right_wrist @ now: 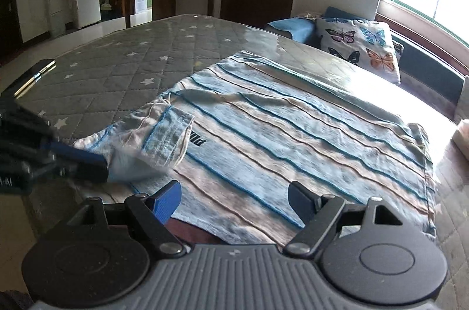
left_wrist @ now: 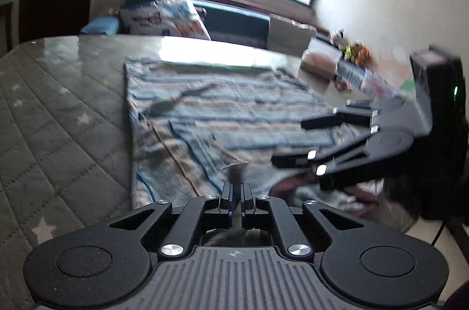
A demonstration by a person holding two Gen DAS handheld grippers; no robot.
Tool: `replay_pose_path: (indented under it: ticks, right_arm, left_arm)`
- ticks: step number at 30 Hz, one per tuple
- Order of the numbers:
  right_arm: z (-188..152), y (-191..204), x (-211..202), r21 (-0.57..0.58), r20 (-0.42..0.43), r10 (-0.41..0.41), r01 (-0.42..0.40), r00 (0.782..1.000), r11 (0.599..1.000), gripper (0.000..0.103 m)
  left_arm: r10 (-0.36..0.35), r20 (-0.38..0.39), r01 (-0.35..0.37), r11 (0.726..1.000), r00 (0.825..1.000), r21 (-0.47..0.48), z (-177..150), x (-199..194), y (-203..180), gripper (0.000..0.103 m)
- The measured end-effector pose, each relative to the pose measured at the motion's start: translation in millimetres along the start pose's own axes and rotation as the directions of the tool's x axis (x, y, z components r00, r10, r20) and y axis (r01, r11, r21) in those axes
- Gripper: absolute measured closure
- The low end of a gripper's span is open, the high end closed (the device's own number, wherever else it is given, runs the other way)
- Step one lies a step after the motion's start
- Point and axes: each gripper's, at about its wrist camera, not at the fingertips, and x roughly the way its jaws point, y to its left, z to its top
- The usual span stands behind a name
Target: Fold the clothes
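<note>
A blue and tan striped shirt (right_wrist: 293, 128) lies spread on the grey quilted star-patterned table top (right_wrist: 132, 60). In the left wrist view the shirt (left_wrist: 234, 110) is blurred. My left gripper (left_wrist: 236, 192) is shut on a bunched piece of the shirt at its near edge. From the right wrist view the left gripper (right_wrist: 102, 163) holds a lifted sleeve fold at the shirt's left side. My right gripper (right_wrist: 234, 200) is open just above the shirt's near edge, nothing between its blue-padded fingers (right_wrist: 167, 200). It shows as the right gripper (left_wrist: 290, 142) at the right of the left wrist view.
A butterfly pillow (right_wrist: 360, 46) and a blue cushion (right_wrist: 293, 28) sit beyond the far table edge by the window. A dark flat object (right_wrist: 32, 75) lies at the table's left edge. White boxes (left_wrist: 290, 31) and small clutter (left_wrist: 351, 66) stand at the far right.
</note>
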Motion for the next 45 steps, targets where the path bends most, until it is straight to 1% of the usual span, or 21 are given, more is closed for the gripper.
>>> replay_pose_path:
  ticks: [2, 3, 4, 5, 6, 7, 9, 11, 13, 15, 17, 19, 22, 25, 28, 31, 35, 37, 38, 42, 45]
  right_arm:
    - [0.8, -1.3, 0.2, 0.009, 0.002, 0.009, -0.009, 1.0, 1.0, 0.021]
    - [1.8, -1.2, -0.4, 0.014, 0.004, 0.014, -0.014, 1.0, 1.0, 0.021]
    - [3.1, -1.1, -0.6, 0.017, 0.007, 0.019, -0.019, 1.0, 1.0, 0.021]
    - [4.0, -0.8, -0.9, 0.018, 0.011, 0.024, -0.024, 1.0, 1.0, 0.021]
    - [4.7, 0.2, -1.0, 0.018, 0.013, 0.028, -0.028, 1.0, 0.999, 0.021]
    - [7.0, 2.6, -0.6, 0.016, 0.019, 0.038, -0.038, 0.999, 0.999, 0.022]
    - [11.3, 8.2, 0.6, 0.009, 0.028, 0.056, -0.057, 0.998, 0.998, 0.022]
    - [14.2, 13.9, 2.3, 0.0, 0.032, 0.074, -0.075, 0.997, 0.997, 0.022]
    - [15.3, 22.5, 7.7, -0.02, 0.025, 0.096, -0.095, 0.995, 0.995, 0.022]
    - [14.7, 32.1, 14.1, -0.041, 0.01, 0.112, -0.112, 0.994, 0.993, 0.022]
    - [11.6, 40.4, 21.2, -0.061, -0.013, 0.119, -0.12, 0.993, 0.991, 0.022]
    - [8.4, 43.6, 25.8, -0.071, -0.033, 0.121, -0.123, 0.992, 0.99, 0.022]
    - [4.0, 41.7, 28.6, -0.056, -0.05, 0.134, -0.137, 0.99, 0.989, 0.022]
    - [6.3, 35.1, 23.7, -0.043, -0.034, 0.129, -0.131, 0.991, 0.99, 0.022]
    - [7.4, 24.8, 20.1, -0.024, -0.026, 0.113, -0.114, 0.993, 0.993, 0.022]
    - [5.0, 14.2, 18.1, -0.003, -0.026, 0.087, -0.087, 0.996, 0.996, 0.022]
    - [-4.0, -8.4, 11.7, 0.051, -0.028, 0.039, -0.037, 0.999, 0.998, 0.021]
    - [-9.5, -20.6, 9.3, 0.081, -0.032, 0.01, -0.007, 0.999, 0.997, 0.021]
    - [-11.5, -25.0, 8.3, 0.093, -0.035, 0.0, 0.003, 0.999, 0.996, 0.021]
    - [-26.4, -52.1, -5.4, 0.171, -0.037, -0.053, 0.058, 0.998, 0.984, 0.021]
    - [-38.9, -66.6, -17.1, 0.194, -0.045, -0.106, 0.113, 0.993, 0.974, 0.021]
  left_arm:
    - [-0.011, -0.022, 0.012, 1.0, 1.0, 0.015, -1.4, 2.2, 0.0, 0.094]
    - [-0.006, -0.01, 0.007, 1.0, 1.0, 0.022, 0.7, -1.8, 1.1, 0.09]
    - [0.003, 0.004, -0.003, 1.0, 1.0, 0.028, 2.9, -5.9, 2.5, 0.083]
    - [0.016, 0.017, -0.017, 0.999, 1.0, 0.029, 5.4, -8.8, 4.6, 0.079]
    - [0.034, 0.031, -0.035, 0.999, 0.999, 0.024, 8.2, -10.5, 7.5, 0.07]
    - [0.052, 0.044, -0.053, 0.998, 0.998, 0.018, 11.0, -12.1, 10.4, 0.066]
    - [0.093, 0.063, -0.093, 0.996, 0.994, 0.004, 16.2, -13.8, 16.7, 0.066]
    - [0.15, 0.049, -0.15, 0.989, 0.988, -0.007, 19.0, -7.0, 23.5, 0.066]
    - [0.215, 0.018, -0.215, 0.977, 0.976, -0.007, 19.1, 3.4, 29.2, 0.066]
    - [0.275, -0.033, -0.276, 0.961, 0.961, -0.008, 18.5, 17.4, 35.0, 0.066]
    - [0.306, -0.073, -0.307, 0.952, 0.949, -0.008, 17.0, 27.1, 40.0, 0.065]
    - [0.309, -0.068, -0.31, 0.951, 0.949, -0.006, 18.8, 28.3, 40.5, 0.065]
    - [0.306, -0.047, -0.306, 0.952, 0.951, -0.009, 28.3, 27.8, 38.3, 0.066]
    - [0.3, -0.024, -0.3, 0.954, 0.954, 0.003, 41.9, 31.8, 36.9, 0.065]
    - [0.306, -0.018, -0.306, 0.952, 0.952, 0.028, 54.0, 48.4, 32.3, 0.065]
    - [0.306, -0.035, -0.304, 0.951, 0.951, 0.045, 58.8, 65.6, 31.2, 0.065]
    - [0.33, -0.052, -0.325, 0.942, 0.943, 0.089, 54.2, 80.4, 29.3, 0.06]
    - [0.345, -0.04, -0.339, 0.935, 0.938, 0.103, 52.7, 79.7, 28.0, 0.054]
    - [0.35, -0.037, -0.344, 0.933, 0.936, 0.105, 52.3, 78.5, 27.3, 0.053]
    - [0.349, -0.015, -0.345, 0.932, 0.937, 0.115, 48.5, 65.6, 20.0, 0.05]
    - [0.34, 0.014, -0.338, 0.927, 0.94, 0.162, 41.3, 52.3, 6.5, 0.045]
